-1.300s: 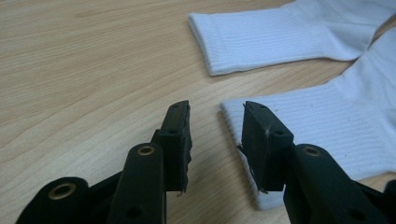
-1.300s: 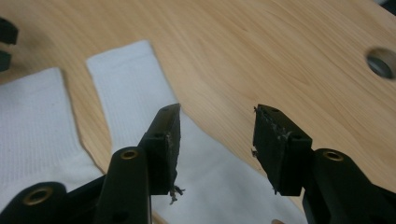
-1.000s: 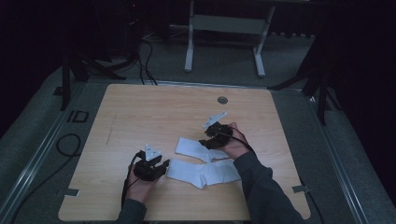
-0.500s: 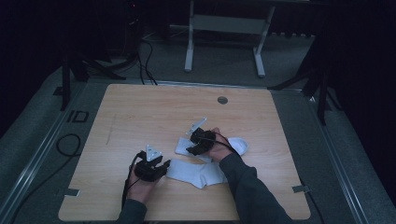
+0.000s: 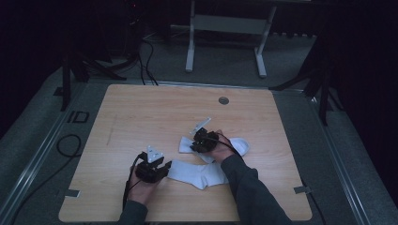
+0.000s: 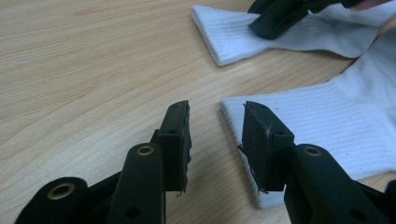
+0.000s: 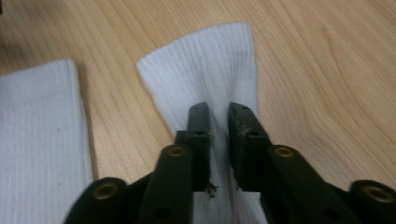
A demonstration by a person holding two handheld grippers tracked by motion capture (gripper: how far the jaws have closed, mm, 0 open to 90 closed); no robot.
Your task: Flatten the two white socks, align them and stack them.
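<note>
Two white socks lie on the wooden table (image 5: 141, 117). The near sock (image 5: 197, 173) (image 6: 327, 130) (image 7: 37, 130) has its ribbed cuff toward my left gripper (image 5: 163, 169) (image 6: 212, 126). That gripper is open, its jaws at the cuff's corner with bare wood between them. The far sock (image 5: 238, 145) (image 6: 233, 37) (image 7: 205, 70) lies just behind. My right gripper (image 5: 193, 143) (image 7: 219, 121) is shut on a ridge of the far sock's fabric behind its cuff. In the left gripper view the right gripper (image 6: 275, 21) presses on that sock.
A round grommet (image 5: 224, 100) sits near the table's far edge. A metal desk frame (image 5: 225, 23) stands on the floor beyond. A cable (image 5: 65, 145) loops on the floor at the left. Bare wood spreads over the far and left parts of the table.
My right gripper moved left and nearer along the far sock, from its middle to the cuff end, uncovering the toe. The left gripper stayed at the near sock's cuff.
</note>
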